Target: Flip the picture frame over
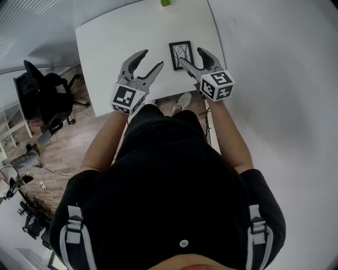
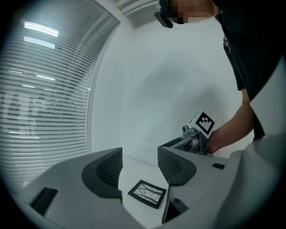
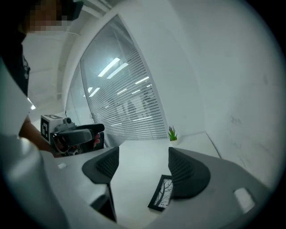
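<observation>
A small black picture frame (image 1: 181, 54) lies flat on the white table (image 1: 127, 37), picture side up, showing a bare tree drawing. My right gripper (image 1: 191, 57) hovers above its near right side, jaws open and empty. My left gripper (image 1: 151, 58) is open too, held above the table left of the frame. In the left gripper view the frame (image 2: 148, 193) lies on the table below and beyond my open left gripper (image 2: 140, 167). In the right gripper view the frame (image 3: 162, 193) shows partly behind the right jaw of my open right gripper (image 3: 144, 164).
A small green plant (image 1: 166, 2) stands at the table's far edge, also the plant (image 3: 172, 133) in the right gripper view. A black office chair (image 1: 45, 97) stands on the wooden floor at the left. White wall runs along the right, window blinds (image 2: 40, 103) beyond the table.
</observation>
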Tool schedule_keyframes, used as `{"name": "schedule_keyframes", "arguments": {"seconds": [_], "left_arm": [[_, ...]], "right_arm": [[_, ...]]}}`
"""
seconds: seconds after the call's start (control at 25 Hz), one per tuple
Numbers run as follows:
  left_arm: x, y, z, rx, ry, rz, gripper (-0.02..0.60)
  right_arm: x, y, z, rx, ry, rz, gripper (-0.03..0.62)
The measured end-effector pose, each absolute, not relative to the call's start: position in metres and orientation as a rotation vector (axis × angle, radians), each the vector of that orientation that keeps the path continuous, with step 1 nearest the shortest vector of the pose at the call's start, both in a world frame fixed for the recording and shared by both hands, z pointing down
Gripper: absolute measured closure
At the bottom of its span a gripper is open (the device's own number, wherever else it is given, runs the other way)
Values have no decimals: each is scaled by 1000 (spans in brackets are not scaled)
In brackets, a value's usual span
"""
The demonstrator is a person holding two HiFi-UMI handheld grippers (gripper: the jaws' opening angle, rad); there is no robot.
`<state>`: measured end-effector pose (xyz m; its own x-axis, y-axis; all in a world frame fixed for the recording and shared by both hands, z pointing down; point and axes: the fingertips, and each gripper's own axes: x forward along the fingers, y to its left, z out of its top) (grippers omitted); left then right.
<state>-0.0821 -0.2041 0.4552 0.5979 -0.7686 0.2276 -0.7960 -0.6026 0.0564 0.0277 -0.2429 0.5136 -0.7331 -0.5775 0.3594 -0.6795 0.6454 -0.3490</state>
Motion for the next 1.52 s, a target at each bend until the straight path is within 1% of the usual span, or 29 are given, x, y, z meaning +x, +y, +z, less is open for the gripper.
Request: {"name": "schedule_keyframes", "arguments": {"seconds": [0.36, 0.6, 0.8, 1.08, 1.24, 1.52], "left_arm": [[-68, -199, 411, 2769, -1253, 238, 364], [-54, -197, 390, 2839, -1254, 238, 409], [-47, -198, 373, 2875, -1260, 177, 473], [-37, -200, 360, 2890, -1226, 138, 543], [-33, -198, 356, 2909, -1213, 124, 574], [-29, -199, 354, 2906, -1197, 115, 574]], "right_arm": [[22, -218, 422, 1009, -2826, 313, 323], [27, -206, 386, 1014, -2880, 179, 401], [31, -202, 365, 1031, -2897, 117, 468], [36, -204, 356, 1087, -2907, 107, 576], [38, -204, 355, 1096, -2911, 112, 583], [42, -203, 353, 1105, -2901, 95, 585]]}}
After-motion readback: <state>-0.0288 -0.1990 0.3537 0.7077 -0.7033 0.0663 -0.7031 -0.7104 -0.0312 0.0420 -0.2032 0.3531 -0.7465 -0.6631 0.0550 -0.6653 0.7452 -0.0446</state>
